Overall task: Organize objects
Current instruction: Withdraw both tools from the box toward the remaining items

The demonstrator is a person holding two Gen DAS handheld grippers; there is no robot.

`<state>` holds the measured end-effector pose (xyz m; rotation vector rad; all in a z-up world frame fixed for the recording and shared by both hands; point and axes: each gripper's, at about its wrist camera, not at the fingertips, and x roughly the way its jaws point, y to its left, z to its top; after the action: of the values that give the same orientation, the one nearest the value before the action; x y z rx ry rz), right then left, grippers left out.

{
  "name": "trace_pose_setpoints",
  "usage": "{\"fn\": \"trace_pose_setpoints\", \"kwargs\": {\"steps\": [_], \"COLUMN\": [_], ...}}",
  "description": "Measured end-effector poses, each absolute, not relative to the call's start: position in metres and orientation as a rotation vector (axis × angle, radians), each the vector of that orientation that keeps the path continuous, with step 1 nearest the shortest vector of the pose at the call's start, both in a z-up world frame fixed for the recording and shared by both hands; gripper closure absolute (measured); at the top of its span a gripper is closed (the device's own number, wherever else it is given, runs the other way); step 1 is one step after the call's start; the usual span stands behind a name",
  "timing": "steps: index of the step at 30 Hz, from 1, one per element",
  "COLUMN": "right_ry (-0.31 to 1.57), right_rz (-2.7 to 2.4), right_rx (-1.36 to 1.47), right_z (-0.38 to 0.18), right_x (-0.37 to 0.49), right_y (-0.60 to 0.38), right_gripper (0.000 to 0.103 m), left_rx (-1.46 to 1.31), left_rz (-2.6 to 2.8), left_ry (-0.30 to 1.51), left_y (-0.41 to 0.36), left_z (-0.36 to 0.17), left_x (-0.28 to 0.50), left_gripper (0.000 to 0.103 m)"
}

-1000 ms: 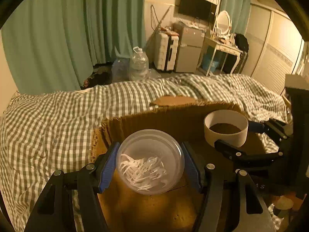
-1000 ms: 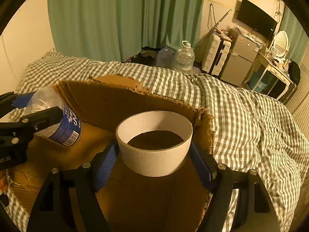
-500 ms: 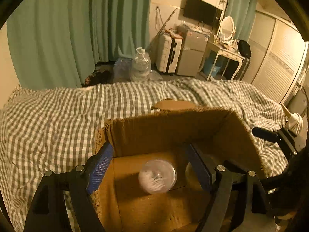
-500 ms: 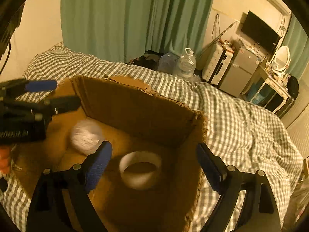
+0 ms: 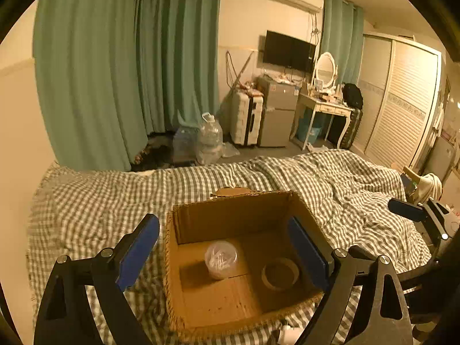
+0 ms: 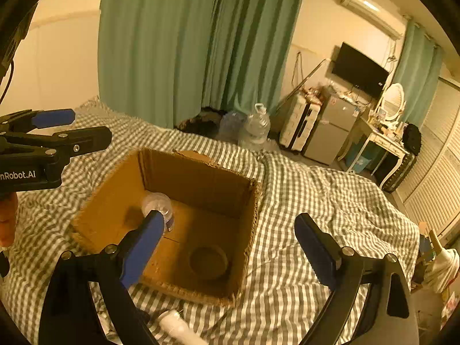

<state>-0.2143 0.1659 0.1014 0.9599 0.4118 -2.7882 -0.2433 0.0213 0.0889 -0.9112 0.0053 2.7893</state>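
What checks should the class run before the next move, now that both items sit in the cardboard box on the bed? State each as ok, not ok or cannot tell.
1. Left gripper open, holding nothing: ok.
2. Right gripper open, holding nothing: ok.
3. Clear plastic jar upright on the floor of the cardboard box: ok.
4. White tape roll flat on the box floor, apart from the jar: ok.
5. Both grippers raised above the box rim: ok.
6. White object on the checked bedspread near the box, what it is: cannot tell.

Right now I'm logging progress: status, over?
Left gripper open, right gripper open. Clear jar and white ring in cardboard box. Nothing obstructing.
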Motion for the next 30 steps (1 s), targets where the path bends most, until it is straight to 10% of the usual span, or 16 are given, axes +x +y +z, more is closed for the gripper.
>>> {"fn": "trace_pose_setpoints", "kwargs": {"steps": [30], "right_ry": [0.21], "right_rz": [-2.903], "right_rx": [0.738], "right_z": [0.083], "right_x": [-0.04], "right_y": [0.193], "right_gripper": [0.003], "left_rx": [-0.779], "left_rz": [2.956], "left_ry": [0.022], "left_y": [0.001], "left_z": [0.05], "left_x": [-0.065], "left_gripper": [0.006]}}
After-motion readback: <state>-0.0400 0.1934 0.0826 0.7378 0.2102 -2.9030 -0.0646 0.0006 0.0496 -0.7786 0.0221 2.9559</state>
